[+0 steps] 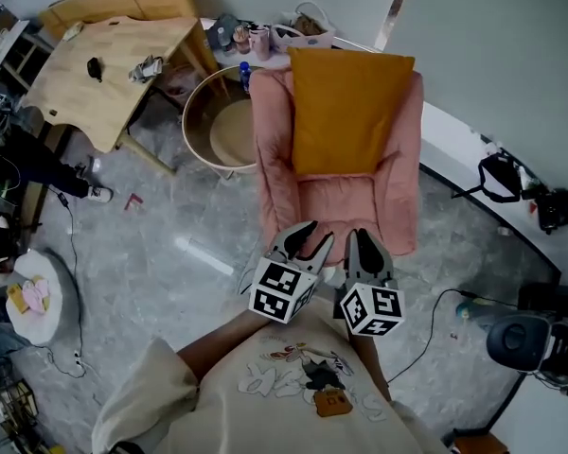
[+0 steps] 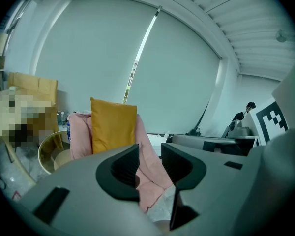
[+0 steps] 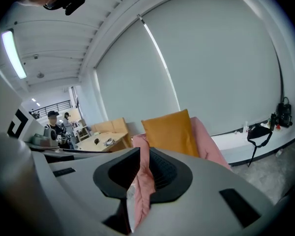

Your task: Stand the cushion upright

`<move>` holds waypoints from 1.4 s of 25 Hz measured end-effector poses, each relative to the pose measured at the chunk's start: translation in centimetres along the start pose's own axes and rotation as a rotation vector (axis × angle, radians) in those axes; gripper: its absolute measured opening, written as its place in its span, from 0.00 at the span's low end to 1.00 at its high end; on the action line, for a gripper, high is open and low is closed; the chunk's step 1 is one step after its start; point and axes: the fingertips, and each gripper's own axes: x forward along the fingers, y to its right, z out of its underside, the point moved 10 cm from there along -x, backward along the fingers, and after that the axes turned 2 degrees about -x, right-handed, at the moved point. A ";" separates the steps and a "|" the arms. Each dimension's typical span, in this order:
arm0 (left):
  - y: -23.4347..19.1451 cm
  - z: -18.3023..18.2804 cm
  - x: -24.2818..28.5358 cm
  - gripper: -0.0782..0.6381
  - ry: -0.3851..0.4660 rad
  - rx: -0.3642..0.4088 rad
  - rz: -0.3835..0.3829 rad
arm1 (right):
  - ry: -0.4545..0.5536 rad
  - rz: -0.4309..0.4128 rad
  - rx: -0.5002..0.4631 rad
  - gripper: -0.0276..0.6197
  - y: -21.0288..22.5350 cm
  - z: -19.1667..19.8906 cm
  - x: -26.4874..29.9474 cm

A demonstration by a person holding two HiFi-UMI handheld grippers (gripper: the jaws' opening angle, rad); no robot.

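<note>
Head view: the orange cushion point(image 1: 348, 112) stands upright on the seat of the pink armchair point(image 1: 398, 187), leaning against its backrest. The left gripper point(image 1: 308, 239) and right gripper point(image 1: 364, 241) hang side by side at the seat's front edge, apart from the cushion.

Left gripper view: the jaws stand partly open with nothing between them. The cushion point(image 2: 113, 124) is upright in the armchair beyond.

Right gripper view: the jaws are parted only by a narrow slit and hold nothing. The armchair's pink arm shows through the slit, with the cushion point(image 3: 169, 132) behind.
</note>
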 end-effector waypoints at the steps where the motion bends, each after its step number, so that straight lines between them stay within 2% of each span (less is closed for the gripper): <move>1: -0.4 0.2 -0.8 0.31 -0.008 0.004 -0.003 | -0.004 0.002 -0.005 0.16 -1.0 0.2 -0.1; 8: -2.3 2.3 -5.9 0.21 -0.028 0.003 0.011 | -0.020 0.046 -0.025 0.16 -5.8 2.0 -1.5; 9: -2.5 2.6 -6.3 0.18 -0.034 0.001 0.007 | -0.019 0.053 -0.027 0.16 -6.2 2.2 -1.8; 10: -2.7 2.9 -6.7 0.12 -0.046 -0.001 0.006 | -0.019 0.060 -0.028 0.16 -6.8 2.5 -2.1; 13: -3.2 4.2 -8.6 0.12 -0.066 -0.011 0.036 | -0.030 0.074 -0.039 0.16 -9.2 4.1 -3.4; 16: -3.3 5.2 -11.2 0.11 -0.047 0.015 0.052 | -0.033 0.092 -0.041 0.16 -11.4 5.6 -4.8; 22: -3.3 8.3 -16.1 0.11 -0.054 0.021 0.094 | -0.018 0.164 -0.055 0.16 -15.3 8.8 -8.1; 27: -3.5 9.8 -19.6 0.11 -0.060 0.030 0.124 | -0.022 0.167 -0.052 0.16 -18.5 11.1 -10.4; 35: -2.5 10.5 -20.9 0.12 -0.049 0.035 0.090 | 0.001 0.132 -0.053 0.16 -18.4 10.8 -11.6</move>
